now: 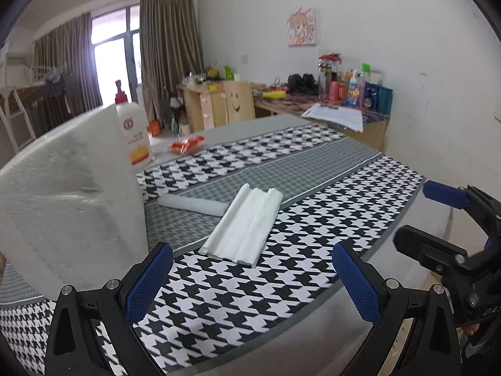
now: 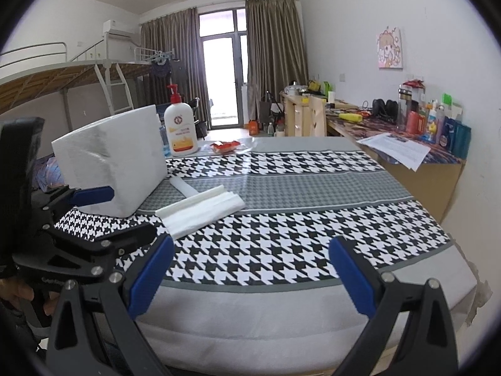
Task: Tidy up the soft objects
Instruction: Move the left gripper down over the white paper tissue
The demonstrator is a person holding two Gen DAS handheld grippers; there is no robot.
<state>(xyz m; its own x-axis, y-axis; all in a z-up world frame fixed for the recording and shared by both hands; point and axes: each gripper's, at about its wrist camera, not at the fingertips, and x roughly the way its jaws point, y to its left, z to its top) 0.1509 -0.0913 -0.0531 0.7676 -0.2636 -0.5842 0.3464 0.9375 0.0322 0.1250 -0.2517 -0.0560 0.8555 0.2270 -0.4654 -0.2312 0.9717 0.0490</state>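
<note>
A folded white foam sheet lies in the middle of the houndstooth bedcover. Behind it, a white foam strip lies across. A big white foam block stands upright on the left. My left gripper is open and holds nothing; the block is just outside its left finger. My right gripper is open over the bed's near edge, to the right of the sheet, with nothing between its fingers.
A white lotion pump bottle and a red snack packet sit at the bed's far end. A desk with bottles and papers runs along the right wall. A loft bed stands at the left.
</note>
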